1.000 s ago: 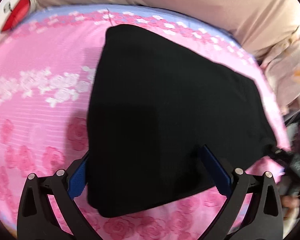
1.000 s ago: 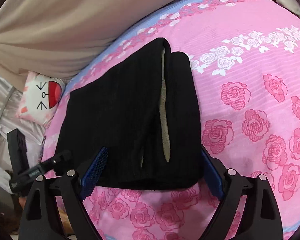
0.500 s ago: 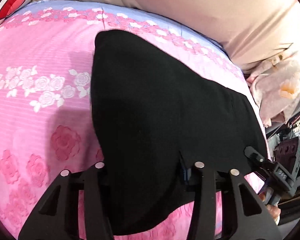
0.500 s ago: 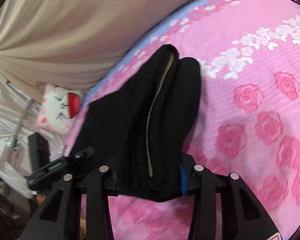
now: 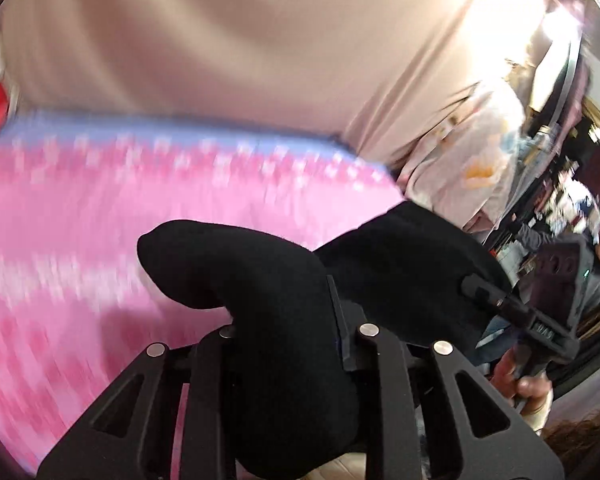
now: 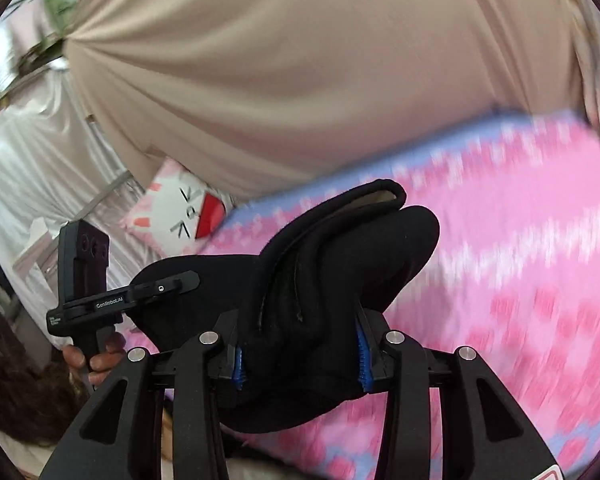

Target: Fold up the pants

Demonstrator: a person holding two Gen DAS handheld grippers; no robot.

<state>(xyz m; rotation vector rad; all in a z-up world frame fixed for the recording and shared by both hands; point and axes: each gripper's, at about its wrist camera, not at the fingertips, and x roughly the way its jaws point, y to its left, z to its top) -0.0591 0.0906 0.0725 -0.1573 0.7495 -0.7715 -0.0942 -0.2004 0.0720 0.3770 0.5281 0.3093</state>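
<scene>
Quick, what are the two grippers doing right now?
Left gripper: fingers closing on the black pants, cloth bunched between them.
Right gripper: closed on the pants, holding them.

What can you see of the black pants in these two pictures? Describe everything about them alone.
The black pants are soft, thick knit cloth with a pale tan lining showing at one folded edge. They are bunched and lifted above the pink bedsheet, drooping between two grips. The right gripper clamps one end between its blue pads; the left gripper is closing on the other end, with cloth between its fingers.
</scene>
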